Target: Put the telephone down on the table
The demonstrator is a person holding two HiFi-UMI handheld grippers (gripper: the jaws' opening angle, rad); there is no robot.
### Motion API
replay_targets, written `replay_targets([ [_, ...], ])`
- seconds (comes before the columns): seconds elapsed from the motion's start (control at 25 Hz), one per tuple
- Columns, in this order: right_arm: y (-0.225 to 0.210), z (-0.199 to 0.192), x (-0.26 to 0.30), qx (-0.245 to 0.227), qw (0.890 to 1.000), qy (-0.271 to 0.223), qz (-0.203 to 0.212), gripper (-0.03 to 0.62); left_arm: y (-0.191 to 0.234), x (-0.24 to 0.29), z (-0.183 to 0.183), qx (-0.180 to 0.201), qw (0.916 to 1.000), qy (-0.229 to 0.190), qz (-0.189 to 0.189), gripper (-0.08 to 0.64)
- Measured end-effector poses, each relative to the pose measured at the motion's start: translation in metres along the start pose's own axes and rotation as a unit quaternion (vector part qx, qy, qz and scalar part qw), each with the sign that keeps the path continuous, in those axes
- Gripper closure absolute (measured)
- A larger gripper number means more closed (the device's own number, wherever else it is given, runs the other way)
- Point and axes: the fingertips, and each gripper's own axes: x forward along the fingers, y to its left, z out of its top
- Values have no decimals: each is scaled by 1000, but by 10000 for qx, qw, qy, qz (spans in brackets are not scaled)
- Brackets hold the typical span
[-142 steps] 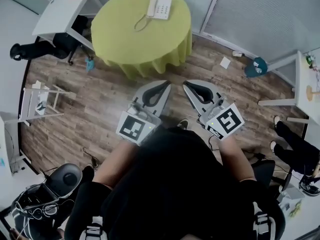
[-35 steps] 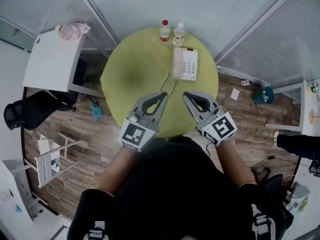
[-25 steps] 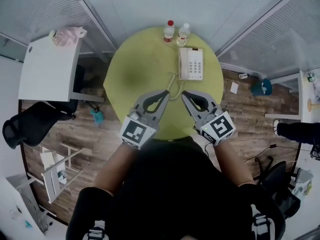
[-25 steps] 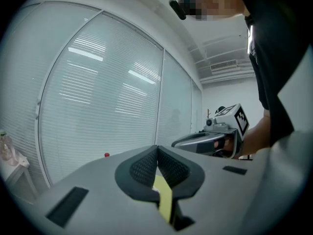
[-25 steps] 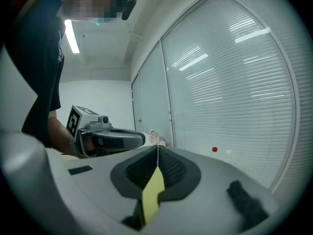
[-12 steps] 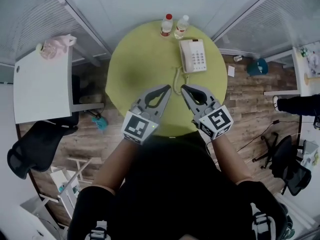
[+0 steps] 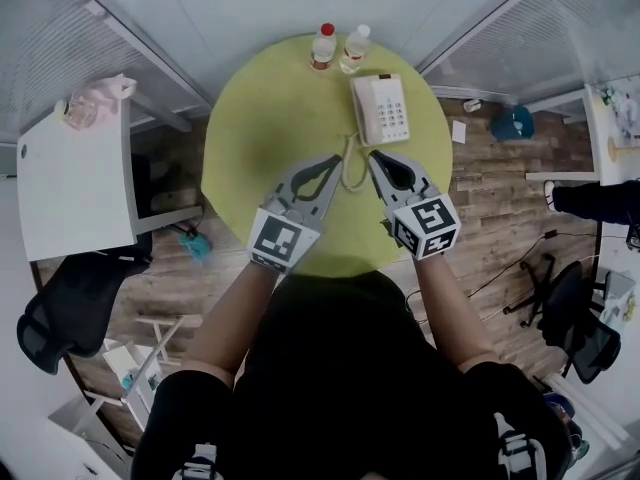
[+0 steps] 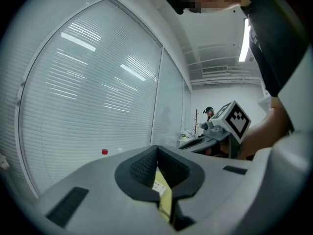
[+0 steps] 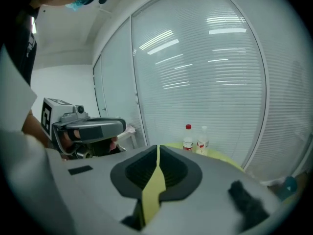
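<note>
- Lime-green cloth covers the round table (image 7: pixel 260 128), smooth on top and draped over the edge.
- The white plastic phone (image 7: pixel 381 109) lies flat on that cloth, far right of the tabletop. It's boxy, with the keypad facing up.
- It touches neither claw. It sits a bit beyond the tips of the right gripper (image 7: pixel 374 157), and further off, up and to the right, from the left gripper (image 7: pixel 334 159).
- A curly cord (image 7: pixel 350 168) trails from the phone toward the person and lies between the two sets of tips.
- Both grippers are matte grey with black ribbed pads. In each gripper view the jaws are pressed together with nothing pinched, and only green cloth shows through the slit.
- Each one carries a cube with black-and-white square markers.
- A red-capped bottle (image 7: pixel 322 46) and a clear bottle (image 7: pixel 354 48) stand side by side at the far edge, just behind the phone.
</note>
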Motion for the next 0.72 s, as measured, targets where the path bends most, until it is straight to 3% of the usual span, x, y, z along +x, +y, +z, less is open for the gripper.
replay_targets([
  [0.36,-73,-45,50,249,9939,972,-460,572,22,51,-37,270,9995,164,8,546],
  [0.56,-102,-72,74,267,9864,1482,-659,571,29,73,-52,544,9983,-188,-94,546],
  [0.72,-121,-93,91,371,9787,1905,-667,571,42,91,-62,324,9990,-304,18,546],
])
